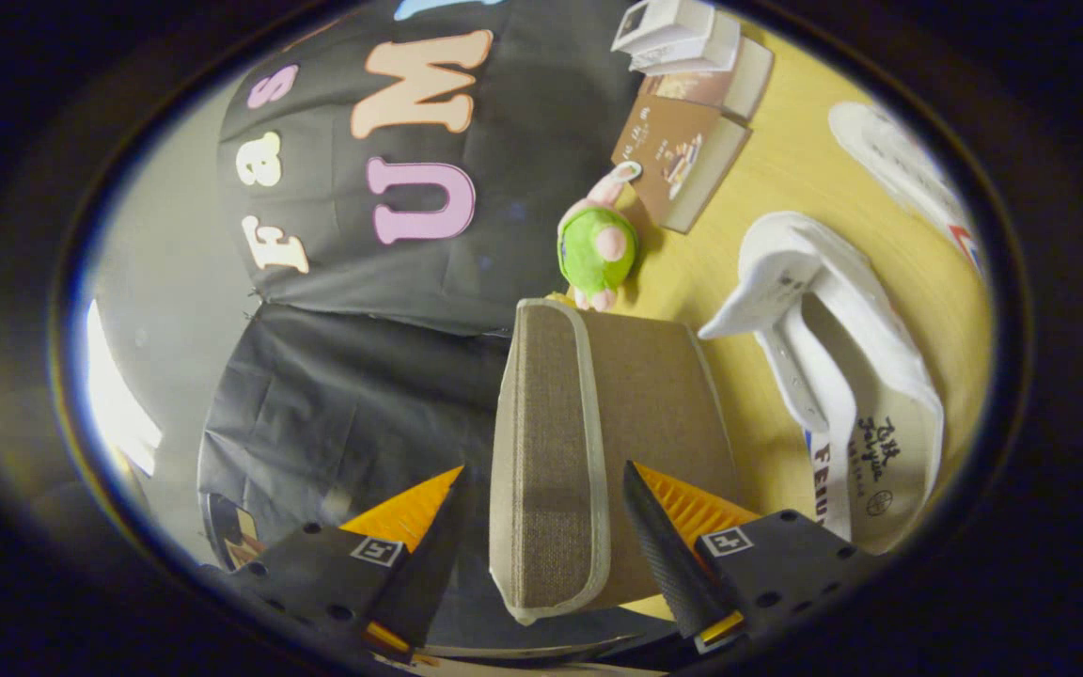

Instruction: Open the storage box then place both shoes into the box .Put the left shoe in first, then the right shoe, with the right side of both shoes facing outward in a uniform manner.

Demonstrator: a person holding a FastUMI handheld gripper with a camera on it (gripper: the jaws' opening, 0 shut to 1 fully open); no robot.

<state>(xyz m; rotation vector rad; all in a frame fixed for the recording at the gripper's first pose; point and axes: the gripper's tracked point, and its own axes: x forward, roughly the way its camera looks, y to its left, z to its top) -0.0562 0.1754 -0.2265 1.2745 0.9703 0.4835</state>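
Observation:
The brown fabric storage box [654, 395] with pale trim stands on the yellow table [786, 169], just ahead of me. Its trimmed lid edge [551, 451] runs between my fingers. My gripper [546, 470] is open and straddles that edge: one finger [664, 545] lies against the lid's side, while the other finger [429, 555] stands a small gap off it. A white shoe [842, 376] lies on the table beside the box, its opening turned toward me. The second white shoe [899, 169] lies farther off, beyond the first.
A green and pink plush toy [598, 244] sits right behind the box. Two brown books [682, 160] and a small white box [673, 38] lie farther back on the table. Black cloth [363, 376] hangs on the other side of the box.

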